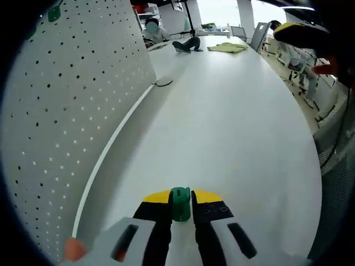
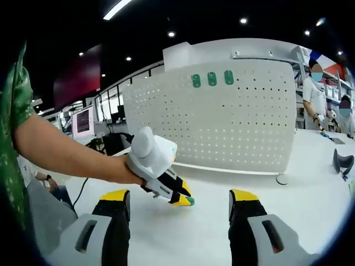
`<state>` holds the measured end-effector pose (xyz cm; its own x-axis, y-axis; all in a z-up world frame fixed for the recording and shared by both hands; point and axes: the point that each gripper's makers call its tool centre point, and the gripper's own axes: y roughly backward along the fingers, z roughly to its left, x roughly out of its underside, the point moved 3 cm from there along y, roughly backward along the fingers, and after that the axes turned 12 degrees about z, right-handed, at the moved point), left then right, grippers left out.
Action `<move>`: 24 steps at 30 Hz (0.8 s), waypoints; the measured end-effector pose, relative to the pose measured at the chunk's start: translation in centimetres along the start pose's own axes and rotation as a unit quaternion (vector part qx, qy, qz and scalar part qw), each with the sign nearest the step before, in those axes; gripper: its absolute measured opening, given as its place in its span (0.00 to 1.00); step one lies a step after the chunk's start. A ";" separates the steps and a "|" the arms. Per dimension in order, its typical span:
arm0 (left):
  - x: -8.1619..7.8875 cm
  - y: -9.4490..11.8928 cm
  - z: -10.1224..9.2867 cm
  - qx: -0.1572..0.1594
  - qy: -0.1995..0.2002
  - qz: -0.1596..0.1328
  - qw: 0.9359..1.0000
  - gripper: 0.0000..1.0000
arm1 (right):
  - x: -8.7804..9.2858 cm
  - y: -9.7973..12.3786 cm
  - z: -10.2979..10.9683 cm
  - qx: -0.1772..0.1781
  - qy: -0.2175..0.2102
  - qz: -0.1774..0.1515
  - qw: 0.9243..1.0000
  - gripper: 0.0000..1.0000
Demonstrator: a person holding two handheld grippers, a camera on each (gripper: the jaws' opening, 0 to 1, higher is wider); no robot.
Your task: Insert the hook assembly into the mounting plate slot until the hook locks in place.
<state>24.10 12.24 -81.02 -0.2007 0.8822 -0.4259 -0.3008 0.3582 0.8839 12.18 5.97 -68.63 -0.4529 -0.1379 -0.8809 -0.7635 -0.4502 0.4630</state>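
Left gripper view had the left tongs (image 1: 181,206) clenched on a green hook (image 1: 180,203) — right tongs (image 2: 180,206) released; a loose pinch risked twisting it off the pegboard (image 2: 222,124) holes.

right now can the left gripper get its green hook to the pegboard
Probably yes. The left gripper is shut on the green hook, and only bare table lies between it and the pegboard, which already carries three hooks.

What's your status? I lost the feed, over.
Left gripper shut on green hook. Right gripper open. Pegboard has three hooks mounted. Path clear.
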 end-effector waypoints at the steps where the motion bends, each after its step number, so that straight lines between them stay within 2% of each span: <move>1: 0.0 0.0 0.0 0.000 0.000 0.002 1.000 0.13 | 0.0 0.0 0.0 0.000 0.000 0.000 1.000 0.73; 12: 0.3 -0.3 -0.1 0.005 0.003 0.012 1.000 0.07 | 0.0 0.1 0.0 -0.001 -0.001 -0.003 1.000 0.73; 24: 0.6 -0.2 0.4 0.007 0.015 0.013 1.000 0.04 | 0.0 0.0 0.0 -0.003 0.001 0.000 1.000 0.73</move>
<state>24.37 12.81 -81.37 -0.2369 0.8814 -0.4086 -0.2831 0.3397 0.8969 12.16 5.95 -68.67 -0.4518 -0.1387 -0.8813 -0.7609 -0.4559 0.4618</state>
